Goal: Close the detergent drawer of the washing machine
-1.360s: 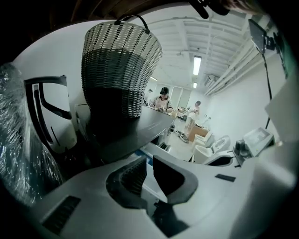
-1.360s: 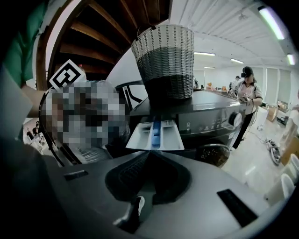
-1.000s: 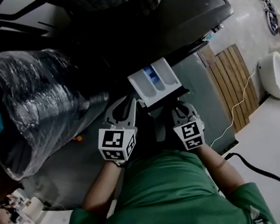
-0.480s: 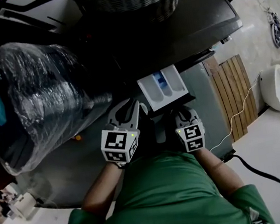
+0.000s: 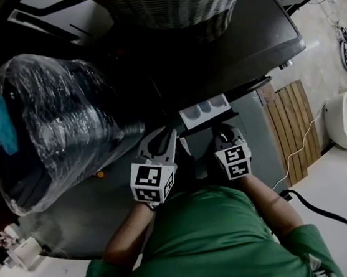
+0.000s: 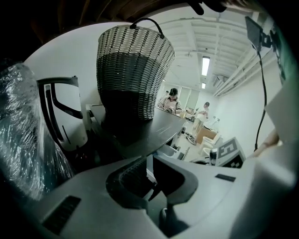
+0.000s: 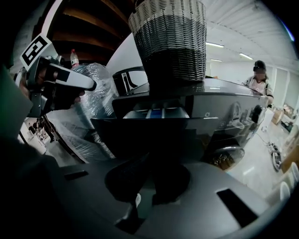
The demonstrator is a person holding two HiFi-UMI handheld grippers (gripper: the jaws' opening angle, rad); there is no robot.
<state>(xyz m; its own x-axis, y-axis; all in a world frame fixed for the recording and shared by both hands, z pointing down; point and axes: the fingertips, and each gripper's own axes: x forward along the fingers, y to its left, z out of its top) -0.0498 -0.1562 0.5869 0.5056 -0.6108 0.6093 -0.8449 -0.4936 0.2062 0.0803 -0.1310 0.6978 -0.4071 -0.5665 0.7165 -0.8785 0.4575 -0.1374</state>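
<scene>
Looking steeply down, the head view shows both forearms reaching forward side by side from a green shirt (image 5: 205, 243) toward the front of the washing machine (image 5: 236, 39). The left gripper (image 5: 163, 141) sits just below and left of the detergent drawer (image 5: 204, 109), apart from it. The right gripper (image 5: 225, 133) is straight in front of the drawer, with its tips at the dark front panel. The drawer stands partway out of the machine, and only a short strip of its pale compartments shows. A plastic-wrapped water bottle (image 5: 59, 124) fills the space left of the machine. A woven basket (image 5: 169, 3) stands on the lid, cut off by the top edge.

The left gripper view adds what the head view cannot show. Its jaws are drawn nearly together, with a thin slit between the pads and nothing in it. The right gripper's marker cube (image 6: 229, 151) shows at the right. The drawer is hard to pick out here.

The right gripper view looks squarely at the drawer, whose blue-trimmed compartments sit above the dark front. This gripper's jaws are together and hold nothing. They are so dark against the panel that contact cannot be confirmed. The left gripper appears at the upper left.
</scene>
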